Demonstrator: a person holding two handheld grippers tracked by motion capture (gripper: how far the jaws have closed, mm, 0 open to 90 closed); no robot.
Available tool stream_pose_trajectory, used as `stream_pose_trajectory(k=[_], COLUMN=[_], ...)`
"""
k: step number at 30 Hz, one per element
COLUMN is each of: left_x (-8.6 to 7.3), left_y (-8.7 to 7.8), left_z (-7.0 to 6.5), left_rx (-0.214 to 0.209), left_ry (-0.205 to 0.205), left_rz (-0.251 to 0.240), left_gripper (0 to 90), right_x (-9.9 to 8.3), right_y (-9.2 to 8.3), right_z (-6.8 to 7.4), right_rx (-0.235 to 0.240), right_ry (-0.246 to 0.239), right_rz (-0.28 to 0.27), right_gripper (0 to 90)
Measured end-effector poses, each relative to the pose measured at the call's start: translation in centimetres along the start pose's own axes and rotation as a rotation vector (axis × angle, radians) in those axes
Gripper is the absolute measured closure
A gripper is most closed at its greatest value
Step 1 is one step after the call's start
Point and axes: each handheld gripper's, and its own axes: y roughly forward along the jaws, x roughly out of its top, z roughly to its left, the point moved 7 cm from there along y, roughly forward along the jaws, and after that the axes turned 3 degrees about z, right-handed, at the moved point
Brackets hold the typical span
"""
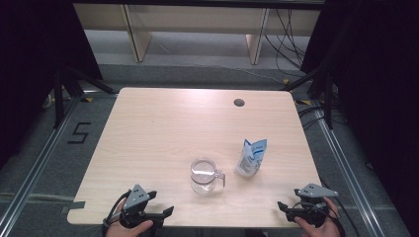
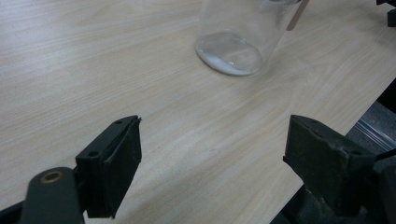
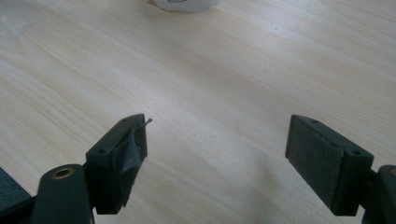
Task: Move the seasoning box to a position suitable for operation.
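A clear glass mug (image 1: 204, 176) with a handle stands near the front middle of the wooden table (image 1: 163, 128); its base (image 2: 229, 52) shows ahead of my left gripper. To its right a white and blue pouch (image 1: 251, 158) stands upright, its bottom edge (image 3: 183, 4) far ahead of my right gripper. My left gripper (image 1: 165, 213) rests at the front left edge in a hand, jaws wide and empty (image 2: 212, 154). At the front right edge my right gripper (image 1: 284, 207) is open too, with bare table between its pads (image 3: 217, 154).
A round cable hole (image 1: 239, 102) lies near the table's far right. Beyond the table stand pale wooden furniture legs (image 1: 138, 34) and loose cables (image 1: 291, 44) on the floor. Black stands (image 1: 64, 84) flank the table. A floor mark (image 1: 79, 133) lies at the left.
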Motion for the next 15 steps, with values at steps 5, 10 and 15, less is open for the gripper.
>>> stream_pose_trajectory(k=[5, 10, 15], left_x=[0.03, 0.05, 0.17], left_y=[-0.02, -0.02, -0.08], left_z=[-0.06, -0.07, -0.15], left_rx=[-0.005, -0.007, -0.007], left_ry=[0.003, 0.001, -0.004], left_rz=[-0.002, -0.005, -0.017], left_gripper=[18.2, 18.2, 18.4], right_x=[-0.13, -0.11, -0.03], right_y=[-0.25, -0.14, -0.12], right_z=[0.52, 0.35, 0.24], right_rx=[-0.005, -0.005, 0.000], right_ry=[0.068, 0.041, 0.033], right_rz=[0.021, 0.013, 0.009], right_gripper=[21.6, 21.6, 21.6])
